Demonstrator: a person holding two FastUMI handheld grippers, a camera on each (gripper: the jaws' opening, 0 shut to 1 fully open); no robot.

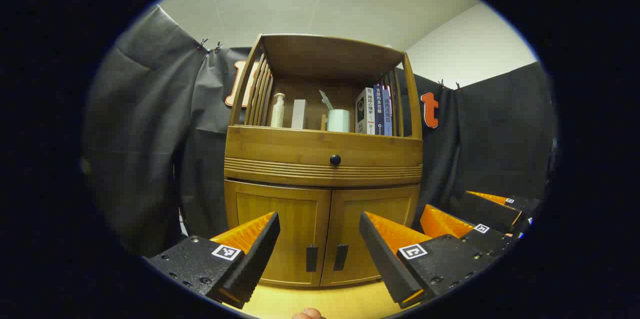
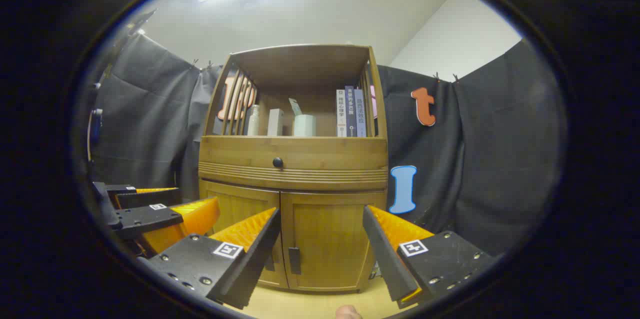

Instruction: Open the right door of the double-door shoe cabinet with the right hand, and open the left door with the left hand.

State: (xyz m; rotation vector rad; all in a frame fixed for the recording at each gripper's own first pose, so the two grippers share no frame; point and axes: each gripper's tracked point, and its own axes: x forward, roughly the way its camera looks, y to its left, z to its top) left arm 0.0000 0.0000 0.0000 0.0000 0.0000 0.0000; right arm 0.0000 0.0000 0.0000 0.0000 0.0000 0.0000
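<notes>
The shoe cabinet (image 1: pixel 323 179) stands against the booth's dark cloth wall, directly ahead of both grippers and well apart from them. Its two lower doors are shut, meeting at a centre seam. The left door (image 1: pixel 280 234) and the right door (image 1: pixel 372 229) each carry a small dark vertical handle beside that seam: the left handle (image 1: pixel 311 258) and the right handle (image 1: pixel 341 257) sit side by side.

In the left gripper view, the left gripper (image 1: pixel 319 249) is spread wide, with nothing between its fingers and no contact with the cabinet; the two door handles appear in the gap between the fingers, farther off. The right gripper (image 1: pixel 452 221) shows to its right at about the same depth.

In the right gripper view, the right gripper (image 2: pixel 321 246) is likewise wide apart and empty, touching nothing, with the right door's handle seen between its fingers at a distance. The left gripper appears at the lower left edge there.

Above the doors, a drawer front (image 1: pixel 324 151) bears a round dark knob (image 1: pixel 335 160). The open shelf on top holds a pale bottle (image 1: pixel 278 110), a light box (image 1: pixel 299 114), a mint cup (image 1: pixel 338 120) and several upright books (image 1: pixel 374 110). The cabinet rests on a light wooden floor (image 1: pixel 320 301).
</notes>
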